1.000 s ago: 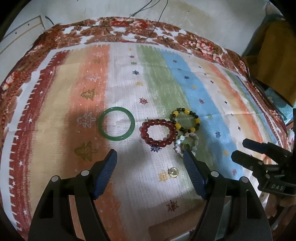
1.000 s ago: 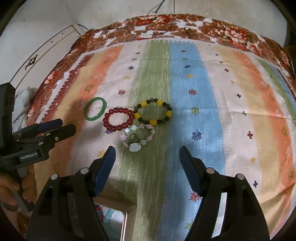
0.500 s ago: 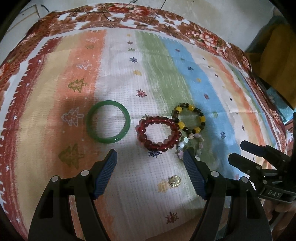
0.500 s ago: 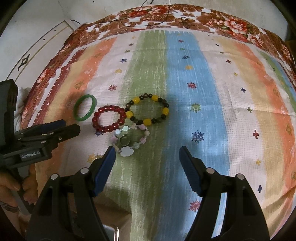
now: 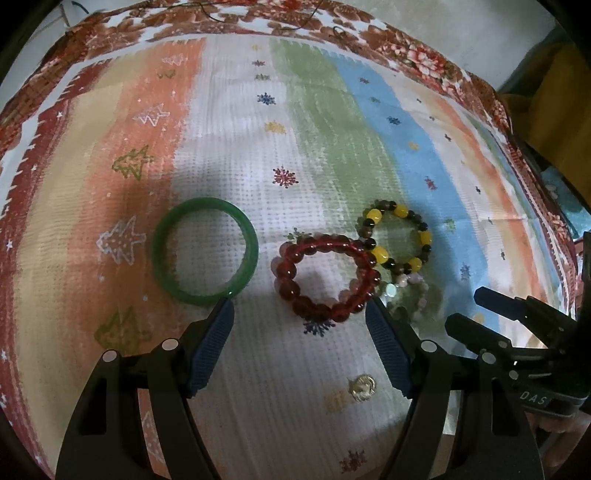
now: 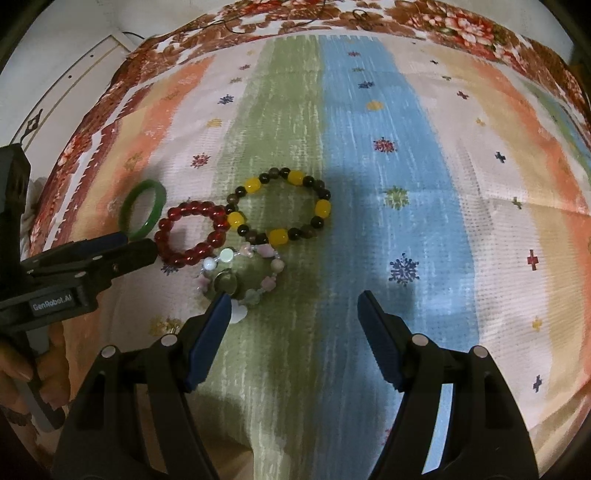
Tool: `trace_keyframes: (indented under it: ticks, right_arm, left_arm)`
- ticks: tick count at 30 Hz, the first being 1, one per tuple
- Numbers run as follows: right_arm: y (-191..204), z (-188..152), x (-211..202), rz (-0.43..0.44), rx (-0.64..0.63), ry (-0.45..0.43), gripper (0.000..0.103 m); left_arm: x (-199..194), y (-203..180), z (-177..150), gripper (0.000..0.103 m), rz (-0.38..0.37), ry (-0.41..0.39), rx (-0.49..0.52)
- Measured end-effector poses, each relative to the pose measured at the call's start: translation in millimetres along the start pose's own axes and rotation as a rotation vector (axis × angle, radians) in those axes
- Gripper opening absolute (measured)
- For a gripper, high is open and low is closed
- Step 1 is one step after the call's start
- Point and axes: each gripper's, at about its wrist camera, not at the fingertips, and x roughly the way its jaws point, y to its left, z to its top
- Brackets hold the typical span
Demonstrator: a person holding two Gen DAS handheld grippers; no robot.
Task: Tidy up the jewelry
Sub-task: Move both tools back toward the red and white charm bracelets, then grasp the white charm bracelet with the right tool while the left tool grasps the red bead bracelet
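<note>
A green bangle (image 5: 204, 252), a red bead bracelet (image 5: 325, 277), a yellow and dark bead bracelet (image 5: 397, 236) and a pale pastel bracelet (image 5: 406, 291) lie together on the striped cloth. A small gold ring (image 5: 362, 386) lies nearer. My left gripper (image 5: 299, 314) is open, just short of the red bracelet, its left fingertip at the bangle's near rim. My right gripper (image 6: 293, 302) is open, empty, its left fingertip at the pastel bracelet (image 6: 242, 277). The red bracelet (image 6: 192, 236), yellow bracelet (image 6: 282, 206) and bangle (image 6: 142, 206) lie beyond.
The striped cloth (image 6: 388, 147) with a red floral border covers the surface. A black cord (image 5: 332, 27) lies at the far edge. The right gripper shows at the right in the left wrist view (image 5: 491, 314). The left gripper shows at the left in the right wrist view (image 6: 110, 251).
Both grippers have moved forward and down toward the bracelets, which now look larger and closer. Both stay open. The jewelry has not moved.
</note>
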Motion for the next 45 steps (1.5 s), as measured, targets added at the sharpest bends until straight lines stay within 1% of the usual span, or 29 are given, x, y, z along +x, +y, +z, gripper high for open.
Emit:
trace_keyframes:
  ticks: [5, 8, 11, 13, 15, 16, 17, 20, 27, 28, 29, 31, 32, 33, 34, 36, 42, 45]
  right_arm:
    - [0.8, 6.5, 8.6, -0.001, 0.0, 0.012, 0.07]
    - [1.1, 10.0, 15.3, -0.017, -0.005, 0.026, 0.069]
    - [-0.3, 13.0, 21.1, -0.013, 0.005, 0.037, 0.068]
    - [-0.3, 13.9, 23.1, -0.018, 0.008, 0.038, 0.067]
    - [0.6, 14.2, 26.2, -0.017, 0.006, 0.046, 0.065]
    - [0.5, 14.2, 27.5, -0.02, 0.006, 0.05, 0.065]
    - [-0.1, 14.5, 29.3, -0.023, 0.009, 0.053, 0.064]
    - [-0.5, 15.7, 33.3, -0.03, 0.008, 0.058, 0.064]
    - [3.8, 23.6, 42.5, -0.059, -0.013, 0.055, 0.064]
    - [4.4, 23.4, 43.4, -0.066, -0.021, 0.058, 0.064]
    - [5.2, 23.0, 43.9, -0.076, -0.034, 0.06, 0.062]
    - [4.5, 22.8, 44.4, -0.089, -0.044, 0.064, 0.057]
    - [3.6, 23.1, 44.2, -0.083, -0.042, 0.064, 0.048]
    - [2.5, 23.5, 43.9, -0.078, -0.039, 0.065, 0.037]
    - [1.9, 23.6, 43.8, -0.074, -0.041, 0.068, 0.031]
    - [1.7, 22.4, 43.4, -0.059, -0.049, 0.074, 0.011]
    - [0.9, 22.2, 36.2, -0.02, -0.047, 0.084, 0.01]
    - [5.1, 21.1, 27.3, -0.011, -0.06, 0.072, 0.01]
  left_arm:
    - [7.3, 3.3, 6.8, 0.071, -0.018, 0.005, -0.005]
    - [9.0, 3.1, 9.8, 0.071, -0.04, 0.008, -0.007]
    - [11.6, 0.9, 12.8, 0.071, -0.034, 0.015, 0.0]
    - [13.7, -1.0, 14.7, 0.07, -0.022, 0.019, 0.01]
    - [18.8, -2.5, 15.8, 0.056, -0.011, 0.038, 0.019]
    - [24.5, -2.1, 15.6, 0.052, 0.008, 0.06, 0.021]
    - [26.9, -2.0, 15.5, 0.049, 0.018, 0.063, 0.027]
    - [28.3, -3.6, 15.0, 0.047, 0.032, 0.055, 0.06]
    - [29.8, -1.1, 13.2, 0.034, 0.061, 0.053, 0.094]
    - [29.8, -0.2, 13.3, 0.034, 0.06, 0.053, 0.097]
    - [30.1, 0.5, 13.3, 0.033, 0.06, 0.054, 0.102]
    - [30.6, 2.2, 13.2, 0.027, 0.076, 0.05, 0.114]
    - [31.0, 2.7, 13.2, 0.022, 0.083, 0.047, 0.118]
    - [31.4, 4.2, 13.2, 0.017, 0.09, 0.044, 0.118]
    - [31.4, 5.3, 13.2, 0.015, 0.089, 0.043, 0.116]
    - [30.3, 8.1, 13.4, 0.013, 0.08, 0.039, 0.111]
    - [20.5, 10.7, 10.9, 0.013, 0.058, 0.026, 0.094]
    - [10.7, 13.2, 7.8, 0.013, 0.054, 0.01, 0.081]
